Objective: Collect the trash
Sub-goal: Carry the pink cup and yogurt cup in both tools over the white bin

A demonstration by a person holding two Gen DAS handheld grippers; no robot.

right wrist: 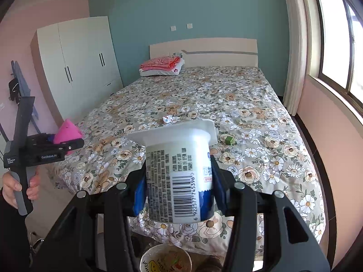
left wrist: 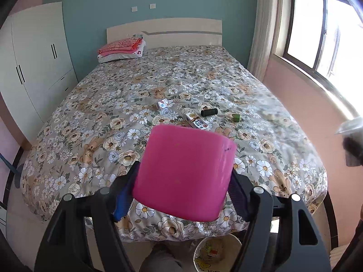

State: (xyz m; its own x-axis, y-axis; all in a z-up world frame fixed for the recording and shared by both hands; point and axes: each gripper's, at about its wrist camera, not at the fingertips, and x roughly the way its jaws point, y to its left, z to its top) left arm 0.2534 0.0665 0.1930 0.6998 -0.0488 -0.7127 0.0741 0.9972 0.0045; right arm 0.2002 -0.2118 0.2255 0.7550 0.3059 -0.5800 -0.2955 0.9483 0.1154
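Right under my right gripper (right wrist: 179, 181) I see the trash bin (right wrist: 165, 260), low at the near edge, just in front of the bed (right wrist: 249, 136). The right fingers squeeze a yogurt cup (right wrist: 179, 176), held upside down, its long way running up and down. I think it sits almost over the bin, so this hand is nearer to drop. My left gripper (left wrist: 181, 181) pinches a pink box (left wrist: 186, 172) from both sides. From that view the bin (left wrist: 213, 251) lies below and a little right of it. Farther off on the bed lie a white carton (left wrist: 197, 121), a black tube (left wrist: 209, 112), a green block (left wrist: 236, 117) and a small white box (left wrist: 163, 103).
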